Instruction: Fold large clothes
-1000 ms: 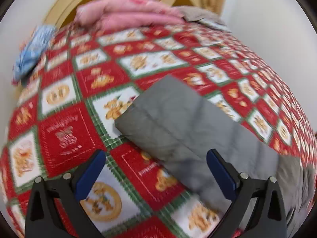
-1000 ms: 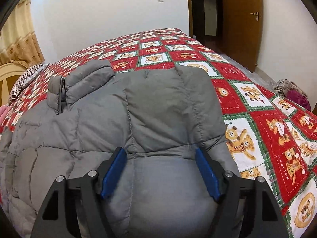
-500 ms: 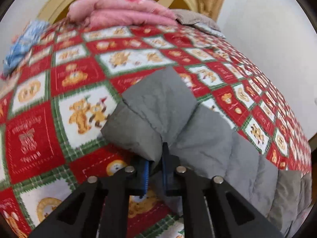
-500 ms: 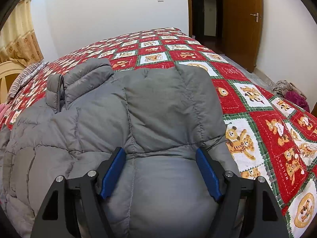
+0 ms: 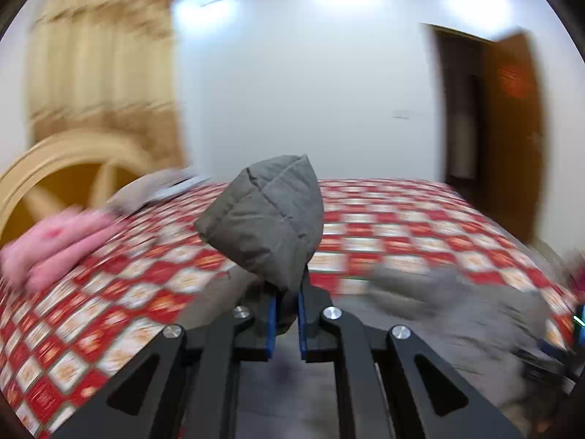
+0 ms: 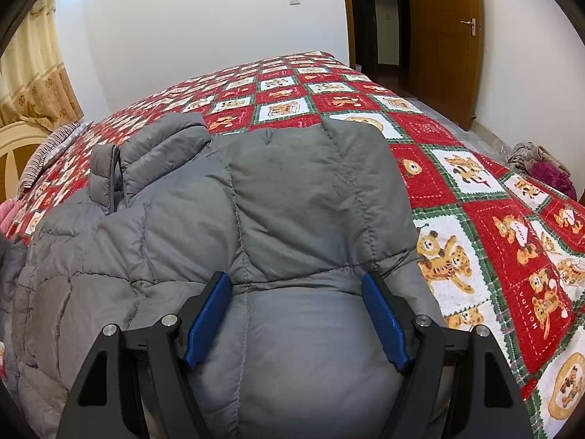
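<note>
A grey quilted jacket lies spread on a bed with a red, white and green bear-patterned cover. Its collar points to the far left, and one sleeve is folded across the body. My right gripper rests on the jacket's near part, open, with a puffed panel bulging between its blue pads. In the left wrist view my left gripper is shut on the end of the other grey sleeve. It holds that sleeve up above the bed cover, and the picture is blurred.
Pink pillows and a cream headboard lie at the bed's head. A striped cloth sits by them. A brown door stands at the far right, and a heap of clothes lies on the floor beside the bed.
My left gripper went from open over the sleeve end to shut on it, then lifted it and swung round toward the jacket body. The right gripper stayed still.
</note>
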A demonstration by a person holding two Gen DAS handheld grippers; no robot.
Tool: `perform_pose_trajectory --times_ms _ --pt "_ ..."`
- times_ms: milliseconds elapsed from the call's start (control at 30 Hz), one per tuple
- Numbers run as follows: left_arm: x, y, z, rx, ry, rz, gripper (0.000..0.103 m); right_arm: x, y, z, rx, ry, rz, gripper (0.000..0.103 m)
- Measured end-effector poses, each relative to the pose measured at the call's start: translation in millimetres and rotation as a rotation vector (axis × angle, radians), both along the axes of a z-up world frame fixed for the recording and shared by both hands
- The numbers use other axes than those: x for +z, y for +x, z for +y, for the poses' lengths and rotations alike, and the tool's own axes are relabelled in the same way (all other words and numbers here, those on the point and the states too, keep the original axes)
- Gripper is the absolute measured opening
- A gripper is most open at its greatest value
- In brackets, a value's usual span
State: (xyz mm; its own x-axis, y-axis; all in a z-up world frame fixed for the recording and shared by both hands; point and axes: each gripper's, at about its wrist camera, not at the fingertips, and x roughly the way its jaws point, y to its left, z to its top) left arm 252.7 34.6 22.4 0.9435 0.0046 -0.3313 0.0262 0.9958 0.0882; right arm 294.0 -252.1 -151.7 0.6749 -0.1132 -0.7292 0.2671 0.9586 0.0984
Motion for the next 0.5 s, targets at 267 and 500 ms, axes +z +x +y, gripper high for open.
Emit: perform_pose_trajectory --times_ms 267,500 --pt "-69.7 -28.7 -124.9 -0.330 0.054 0.172 0.021 0.5 -5.9 -13.7 -0.004 0.102 -0.048 0.075" --pt "-90.3 -43.9 -122.5 -0.365 0.070 0.310 0.101 0.3 -9.3 -21.6 -0.007 0.174 -0.079 0.075"
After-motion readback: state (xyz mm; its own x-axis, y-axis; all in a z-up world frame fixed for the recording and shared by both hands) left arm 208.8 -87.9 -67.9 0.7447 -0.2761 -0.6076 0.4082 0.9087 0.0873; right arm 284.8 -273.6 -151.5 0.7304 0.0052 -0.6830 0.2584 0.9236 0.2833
